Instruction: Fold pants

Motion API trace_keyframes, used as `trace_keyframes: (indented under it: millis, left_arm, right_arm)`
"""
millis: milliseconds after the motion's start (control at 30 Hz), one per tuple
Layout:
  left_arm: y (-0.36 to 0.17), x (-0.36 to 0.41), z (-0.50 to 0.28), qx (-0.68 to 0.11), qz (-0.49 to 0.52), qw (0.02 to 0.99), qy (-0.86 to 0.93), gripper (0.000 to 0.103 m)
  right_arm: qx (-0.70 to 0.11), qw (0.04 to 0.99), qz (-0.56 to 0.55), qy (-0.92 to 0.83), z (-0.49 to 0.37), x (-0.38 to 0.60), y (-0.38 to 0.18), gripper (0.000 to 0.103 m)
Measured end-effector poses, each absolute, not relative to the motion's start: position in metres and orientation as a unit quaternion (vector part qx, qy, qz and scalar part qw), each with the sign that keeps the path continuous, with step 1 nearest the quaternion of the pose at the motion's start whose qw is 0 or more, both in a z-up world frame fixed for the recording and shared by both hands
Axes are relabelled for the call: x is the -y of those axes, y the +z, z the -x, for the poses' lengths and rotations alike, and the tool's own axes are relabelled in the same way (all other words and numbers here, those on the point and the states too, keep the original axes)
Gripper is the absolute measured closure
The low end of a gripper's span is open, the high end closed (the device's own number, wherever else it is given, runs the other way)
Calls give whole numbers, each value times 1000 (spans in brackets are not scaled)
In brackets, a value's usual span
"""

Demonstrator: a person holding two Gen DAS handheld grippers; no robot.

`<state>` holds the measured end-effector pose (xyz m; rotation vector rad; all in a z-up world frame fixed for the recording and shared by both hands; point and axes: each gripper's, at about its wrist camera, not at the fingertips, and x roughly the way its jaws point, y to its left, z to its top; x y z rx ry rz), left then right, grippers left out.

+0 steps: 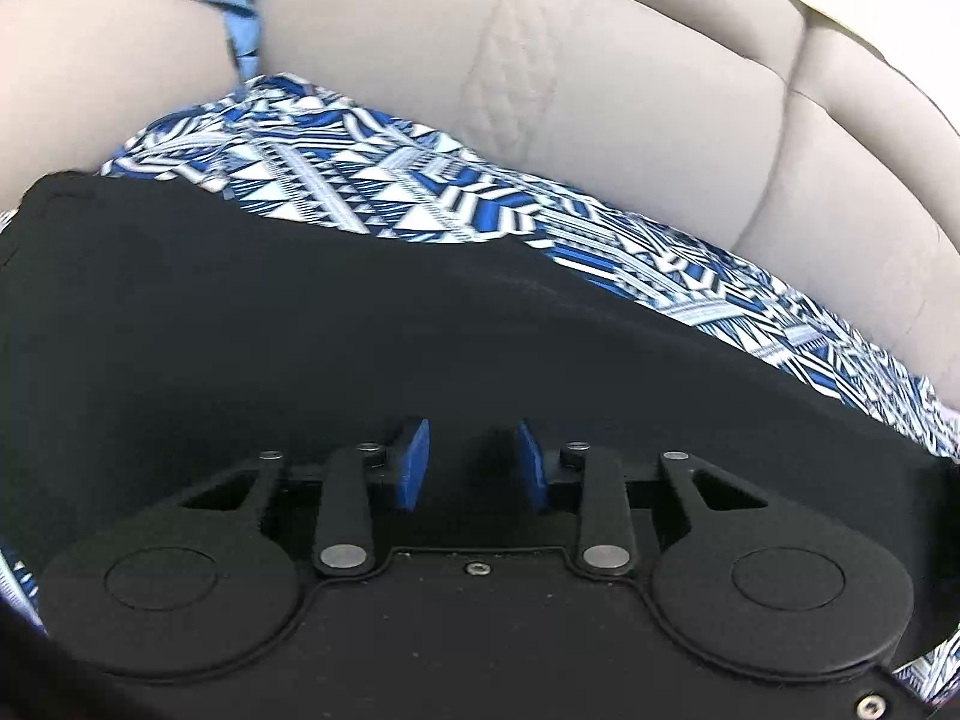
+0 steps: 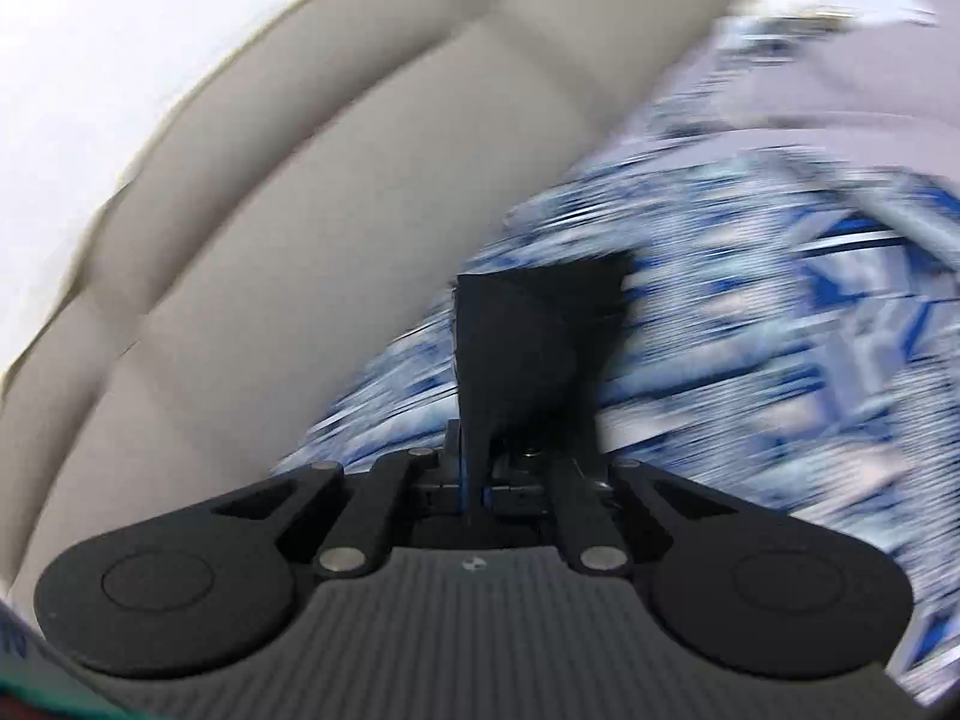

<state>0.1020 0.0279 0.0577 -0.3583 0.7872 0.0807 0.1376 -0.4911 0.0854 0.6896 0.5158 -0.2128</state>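
Taking hold of the pants for a fold, judging by both views; no fold showing yet.
Left wrist view: lying as a broad black sheet, pants (image 1: 300, 312) spreading over the patterned cover (image 1: 360, 180) along the front edge of the sofa (image 1: 600, 90); left gripper (image 1: 474, 462) standing with blue pads (image 1: 414, 462) partly apart, black cloth filling the gap, actual pinching not determinable. Right wrist view, heavily blurred: right gripper (image 2: 480, 480) clenching a flap of the pants (image 2: 528, 348), flap standing up out of the closed jaws above the cover (image 2: 750, 330), sofa (image 2: 300, 210) lying beyond. Next move probably calling for confirming the left grip, then carrying both held edges across together, keeping the cloth taut.
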Motion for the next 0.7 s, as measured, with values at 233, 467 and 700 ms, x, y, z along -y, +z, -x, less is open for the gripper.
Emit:
trace_keyframes:
  millis: [233, 467, 700]
  left_arm:
    - [59, -66, -87, -379, 200, 902, 49, 73]
    - [57, -84, -75, -380, 197, 902, 62, 65]
    - [60, -89, -69, -375, 190, 906, 53, 63]
  right_arm:
    - [-367, 899, -154, 180, -160, 267, 67, 96]
    - [-377, 889, -7, 258, -118, 180, 44, 80]
    - [-346, 877, 44, 331, -79, 182, 55, 30]
